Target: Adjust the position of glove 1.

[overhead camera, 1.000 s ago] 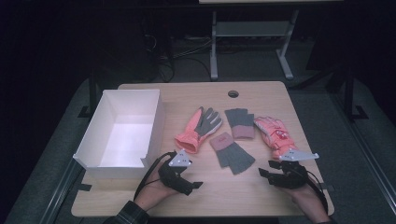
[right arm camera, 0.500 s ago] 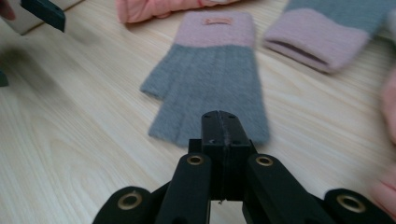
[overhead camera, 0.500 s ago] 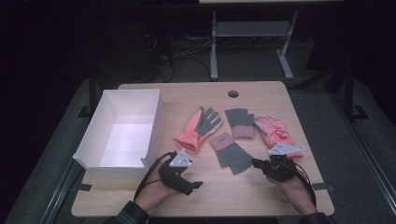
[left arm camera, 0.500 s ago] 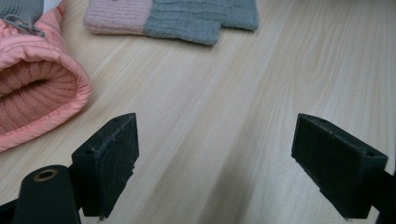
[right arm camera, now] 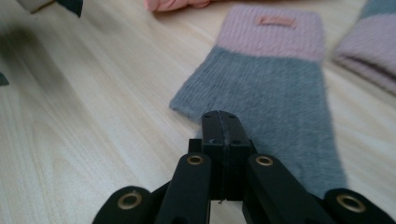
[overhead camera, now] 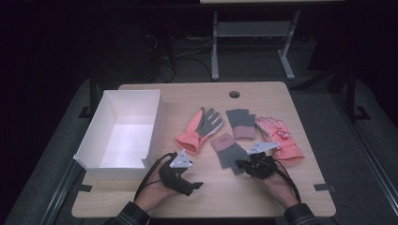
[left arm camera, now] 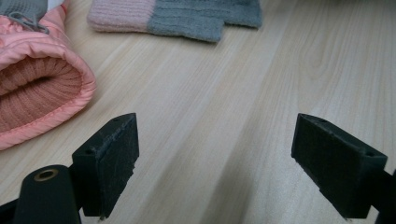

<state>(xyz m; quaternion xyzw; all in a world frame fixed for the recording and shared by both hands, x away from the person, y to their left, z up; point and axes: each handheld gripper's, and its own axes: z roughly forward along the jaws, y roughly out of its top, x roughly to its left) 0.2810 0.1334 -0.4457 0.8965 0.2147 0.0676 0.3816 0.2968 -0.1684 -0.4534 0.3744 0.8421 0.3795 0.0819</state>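
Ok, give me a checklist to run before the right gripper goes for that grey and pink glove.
1. Right gripper open for a grasp: not ok. Its jaws are shut, and no fabric shows between them.
2. Grey and pink glove flat and reachable: ok. It lies flat on the table, with its near edge at the jaw tips.
3. Left gripper out of the way: ok. Its jaws are open over bare wood, beside the peach glove.
4. White box ready to receive: ok. It is open-topped and nothing lies inside.
5. Right gripper's cable clear of the glove: cannot tell.
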